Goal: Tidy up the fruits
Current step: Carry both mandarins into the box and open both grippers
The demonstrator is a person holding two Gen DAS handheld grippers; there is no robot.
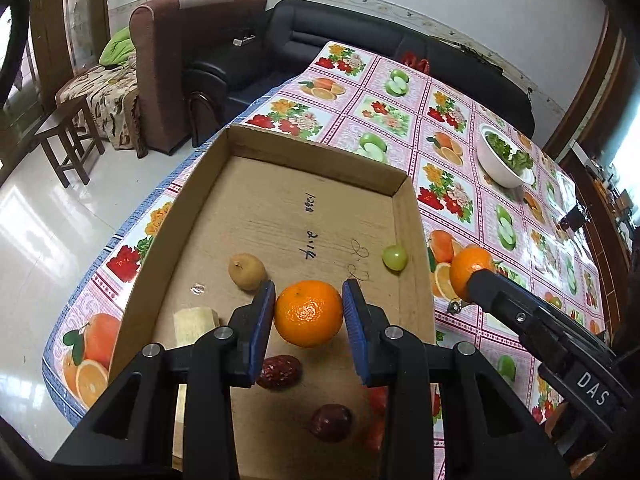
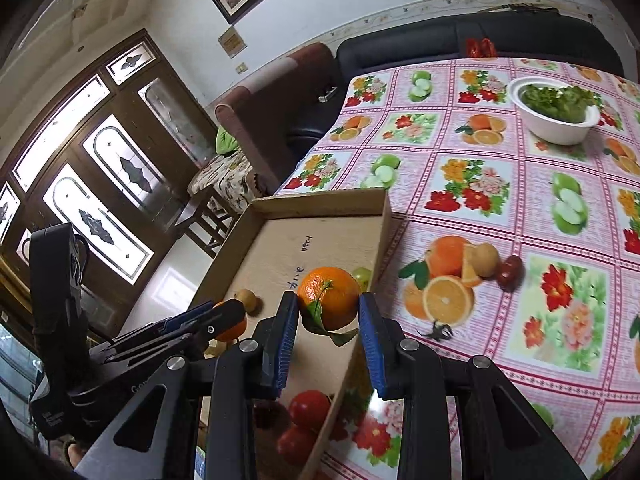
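My left gripper (image 1: 309,285) is shut on an orange (image 1: 308,320), held above the cardboard tray (image 1: 312,152). My right gripper (image 2: 328,297) is shut on a second orange (image 2: 334,290) with a green leaf, over the tray's (image 2: 320,204) right wall. In the left wrist view the right gripper (image 1: 473,280) comes in from the right with its orange (image 1: 467,266). In the right wrist view the left gripper (image 2: 230,312) comes in from the left. Inside the tray lie a small brown fruit (image 1: 247,272), a green grape (image 1: 395,257), a pale fruit piece (image 1: 196,326) and red dates (image 1: 280,372).
A white bowl of greens (image 2: 556,116) stands far back on the fruit-print tablecloth (image 2: 500,160). A small yellow fruit (image 2: 486,260) and a red date (image 2: 510,272) lie on the cloth right of the tray. Red fruits (image 2: 308,408) fill the tray's near corner. Sofas stand behind the table.
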